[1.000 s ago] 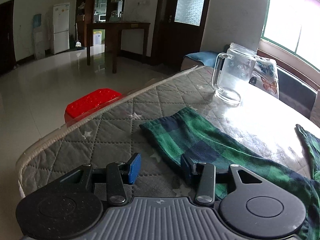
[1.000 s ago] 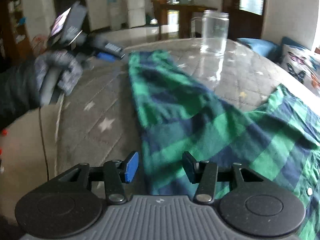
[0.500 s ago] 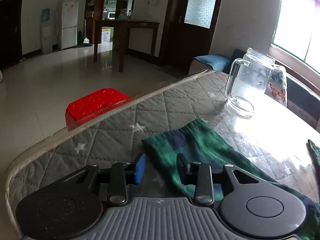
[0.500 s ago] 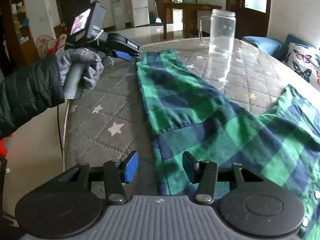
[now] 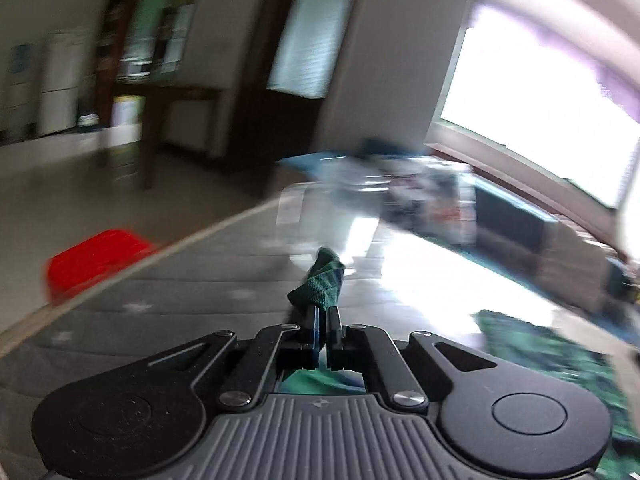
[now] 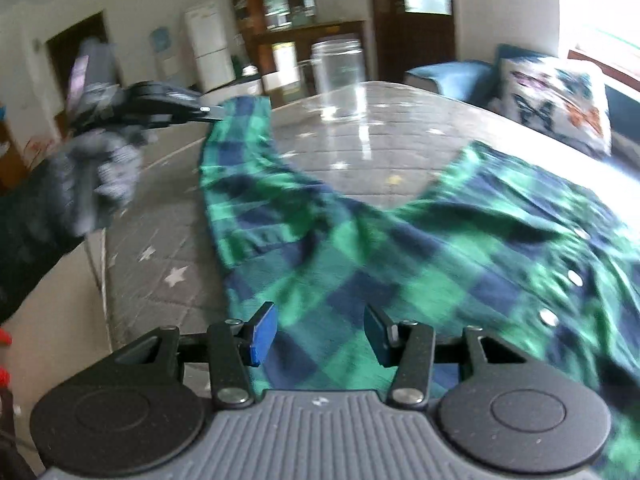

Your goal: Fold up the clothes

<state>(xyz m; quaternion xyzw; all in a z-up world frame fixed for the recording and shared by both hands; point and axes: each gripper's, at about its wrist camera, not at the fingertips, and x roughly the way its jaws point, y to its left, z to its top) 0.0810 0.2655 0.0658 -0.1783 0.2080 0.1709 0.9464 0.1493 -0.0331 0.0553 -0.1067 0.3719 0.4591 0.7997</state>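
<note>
Left gripper [image 5: 322, 322], clamped on the shirt [image 6: 400, 248] sleeve cuff [image 5: 320, 284]; right gripper [image 6: 320, 334] half-open, empty. We judge sleeve-folding begun; next, carry it inward.

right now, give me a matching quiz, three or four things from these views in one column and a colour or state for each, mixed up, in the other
Things:
1. left gripper
2. right gripper
3. glass jar
4. stool

States or colours:
A. red, on the floor beyond the table edge
B. open, above the plaid shirt, pressing on nothing
C. shut on the shirt's sleeve end
D. clear, standing upright on the table

Pairs: 1-C, 2-B, 3-D, 4-A
</note>
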